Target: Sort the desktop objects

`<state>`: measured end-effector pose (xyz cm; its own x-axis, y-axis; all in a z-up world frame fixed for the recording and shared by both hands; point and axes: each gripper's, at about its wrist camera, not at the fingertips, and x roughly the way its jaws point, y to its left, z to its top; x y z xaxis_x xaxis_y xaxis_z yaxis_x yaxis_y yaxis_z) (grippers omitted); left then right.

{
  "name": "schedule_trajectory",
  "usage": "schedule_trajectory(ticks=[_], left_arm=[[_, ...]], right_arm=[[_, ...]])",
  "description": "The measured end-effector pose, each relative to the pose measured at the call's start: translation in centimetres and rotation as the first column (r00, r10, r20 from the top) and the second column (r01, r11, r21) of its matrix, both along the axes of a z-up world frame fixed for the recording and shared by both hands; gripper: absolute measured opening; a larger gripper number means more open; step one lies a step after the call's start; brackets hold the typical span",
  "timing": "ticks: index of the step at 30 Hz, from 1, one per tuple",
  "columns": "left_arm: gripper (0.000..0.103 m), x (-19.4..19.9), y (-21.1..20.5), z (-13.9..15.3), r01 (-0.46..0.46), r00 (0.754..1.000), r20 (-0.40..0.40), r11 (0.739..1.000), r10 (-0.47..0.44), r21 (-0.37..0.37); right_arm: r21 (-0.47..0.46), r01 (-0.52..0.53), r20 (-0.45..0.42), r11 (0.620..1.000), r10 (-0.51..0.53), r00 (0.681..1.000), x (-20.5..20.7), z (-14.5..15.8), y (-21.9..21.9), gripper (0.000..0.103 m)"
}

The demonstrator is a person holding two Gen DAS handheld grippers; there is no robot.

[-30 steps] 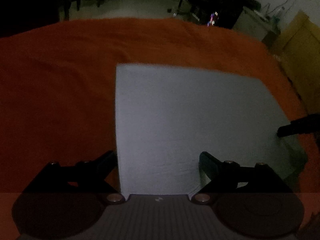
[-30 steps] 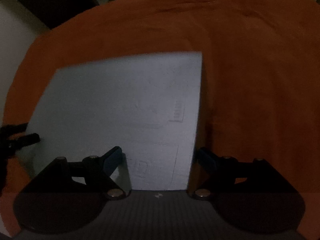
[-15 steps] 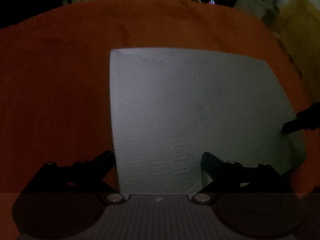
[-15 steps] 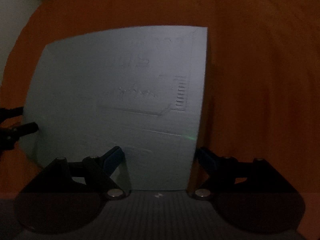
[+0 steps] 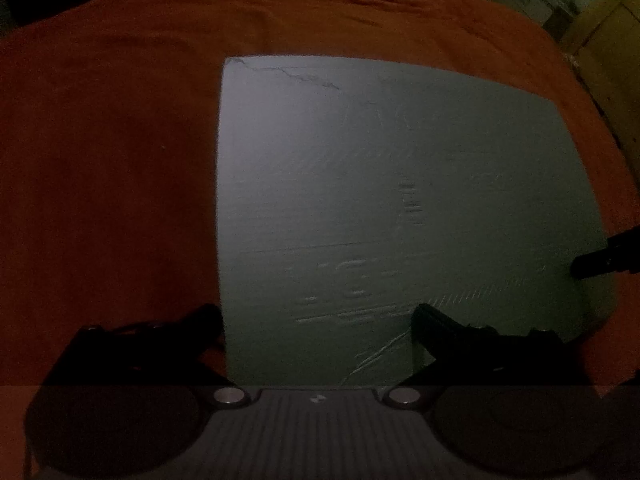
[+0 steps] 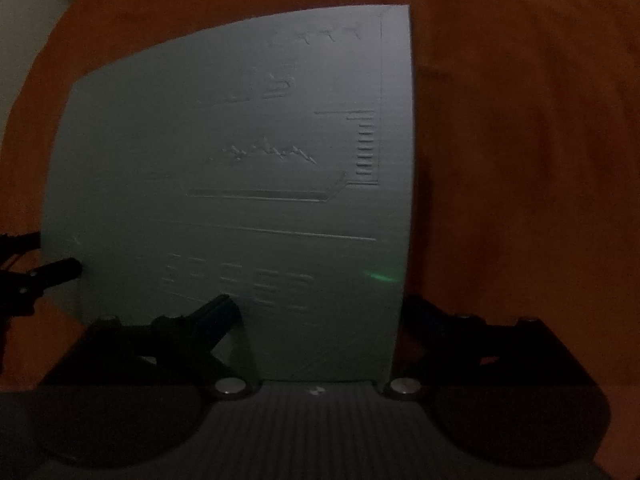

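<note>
Across the middle of both wrist views lies a pale grey sheet point(image 5: 392, 208), flat on an orange cloth point(image 5: 112, 168) that fills nearly all the rest of each frame. Faint embossed lines and marks run over the sheet's surface, plainest in the right wrist view point(image 6: 240, 160); what they spell is too dim to read.

At the bottom of the left wrist view, the left gripper point(image 5: 318, 320) has its jaws opening, standing wide: one finger sits over the cloth just outside the sheet's left edge, the other over the sheet's lower right part. Whether the pads touch the sheet cannot be told in the dark.

At the bottom of the right wrist view, the right gripper point(image 6: 320, 312) likewise has its jaws opening, straddling the sheet's right edge, one finger over the sheet and one over the cloth point(image 6: 520, 160).

Each view catches the other gripper's dark fingertip at the sheet's far side edge.

Beyond the cloth, at the upper right of the left wrist view, stands some dim furniture point(image 5: 600, 36).
</note>
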<state>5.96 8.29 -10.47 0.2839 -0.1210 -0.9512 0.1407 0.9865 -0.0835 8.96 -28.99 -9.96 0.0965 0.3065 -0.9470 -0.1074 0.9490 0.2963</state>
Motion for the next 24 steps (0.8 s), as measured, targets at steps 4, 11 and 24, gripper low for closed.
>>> schedule_trajectory(ticks=[4,11,24], left_arm=[[0.096,0.4,-0.9,2.0,0.015,0.999,0.038,0.999,-0.017,0.040],[0.103,1.9,-1.4,5.1,-0.040,0.994,0.098,0.999,0.041,-0.009],[0.103,-1.1,-5.1,4.7,-0.206,0.957,0.216,0.978,0.195,0.028]], right_arm=[[-0.031,0.040,0.085,0.999,-0.037,0.996,-0.2,2.0,-0.8,0.072],[-0.055,0.072,0.206,0.996,-0.059,0.977,1.2,5.7,0.2,0.072],[0.043,0.191,0.294,0.981,-0.195,0.936,-2.6,5.8,7.1,0.074]])
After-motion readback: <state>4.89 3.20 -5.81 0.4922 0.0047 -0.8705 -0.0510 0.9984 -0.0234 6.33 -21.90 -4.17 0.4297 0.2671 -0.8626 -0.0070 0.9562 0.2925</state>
